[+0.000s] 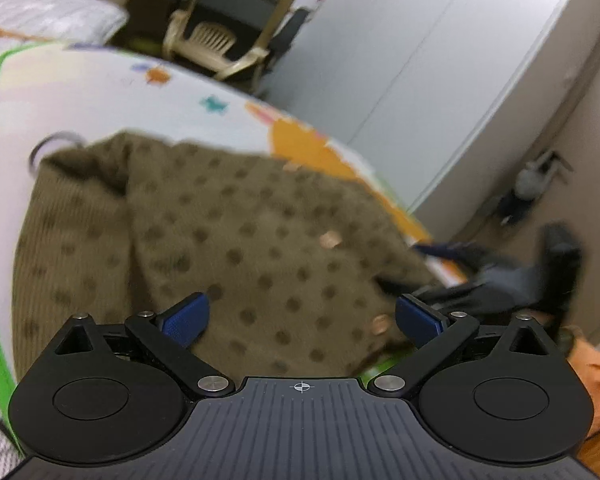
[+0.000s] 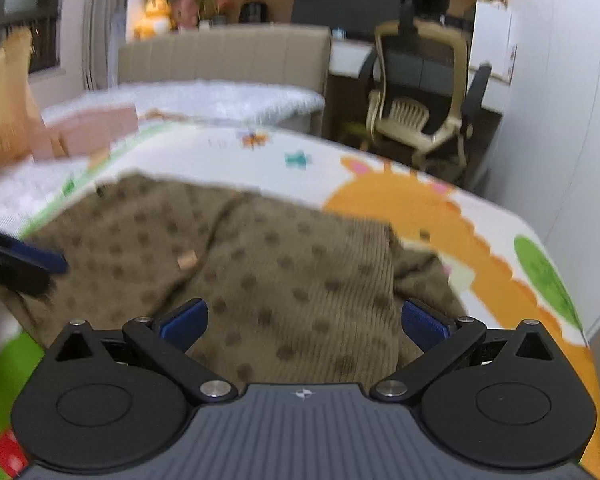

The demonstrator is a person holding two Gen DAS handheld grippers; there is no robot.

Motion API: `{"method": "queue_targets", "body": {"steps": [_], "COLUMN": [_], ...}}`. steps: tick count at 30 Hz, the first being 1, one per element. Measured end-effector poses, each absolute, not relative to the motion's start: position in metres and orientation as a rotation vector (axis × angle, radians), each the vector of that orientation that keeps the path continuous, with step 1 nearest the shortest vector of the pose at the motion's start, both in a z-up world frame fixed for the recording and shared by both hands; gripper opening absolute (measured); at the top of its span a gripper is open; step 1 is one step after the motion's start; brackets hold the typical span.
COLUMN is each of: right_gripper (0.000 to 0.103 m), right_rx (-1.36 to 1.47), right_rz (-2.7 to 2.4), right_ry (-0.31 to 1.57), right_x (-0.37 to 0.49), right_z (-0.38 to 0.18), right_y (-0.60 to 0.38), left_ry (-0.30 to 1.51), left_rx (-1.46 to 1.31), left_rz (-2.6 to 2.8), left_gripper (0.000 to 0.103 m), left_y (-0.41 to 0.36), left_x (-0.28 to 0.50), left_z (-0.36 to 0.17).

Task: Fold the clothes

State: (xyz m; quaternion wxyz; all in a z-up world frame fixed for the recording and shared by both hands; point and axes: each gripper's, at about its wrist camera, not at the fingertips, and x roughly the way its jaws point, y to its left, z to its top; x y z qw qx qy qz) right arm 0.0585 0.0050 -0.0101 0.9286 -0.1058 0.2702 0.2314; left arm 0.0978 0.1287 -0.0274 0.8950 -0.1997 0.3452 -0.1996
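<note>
The brown dotted cardigan [image 2: 260, 264] lay rumpled on the cartoon play mat [image 2: 440, 208]. Left gripper [image 1: 302, 316] and right gripper [image 2: 304, 320] hovered over its near hem, fingers spread wide and empty (probably poised to pinch corners).

Both views: even, soft indoor light, moderately bright, no hard shadows and no glare. Motion blur is heavy across the brown dotted garment [image 1: 228, 240] and the printed bed cover [image 2: 380, 176]; the right tool [image 1: 500, 276] smears at 3 o'clock in the left wrist view. Each camera's own black mount stays sharp at 6 o'clock. Fisheye bending curves the wall [image 1: 440, 60] toward 2 o'clock; corners vignette dark.
</note>
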Motion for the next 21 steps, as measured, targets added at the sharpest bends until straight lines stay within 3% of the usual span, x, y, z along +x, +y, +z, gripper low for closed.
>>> {"method": "queue_targets", "body": {"steps": [8,16,21], "right_gripper": [0.103,0.103,0.103], "right_rx": [-0.246,-0.237,-0.259], "right_rz": [0.393,0.447,0.563], "right_ry": [0.651,0.533,0.548], "right_x": [0.075,0.048,0.04], "right_z": [-0.031,0.001,-0.007], "right_y": [0.008,0.004,0.026], "left_ry": [0.688,0.675,0.666], "left_rx": [-0.425,-0.39,-0.318], "left_rz": [-0.35,-0.272,-0.141], "left_gripper": [0.102,0.102,0.102], "left_y": [0.137,0.154,0.176], "left_x": [0.111,0.086,0.056], "left_z": [-0.029,-0.009,0.0]}}
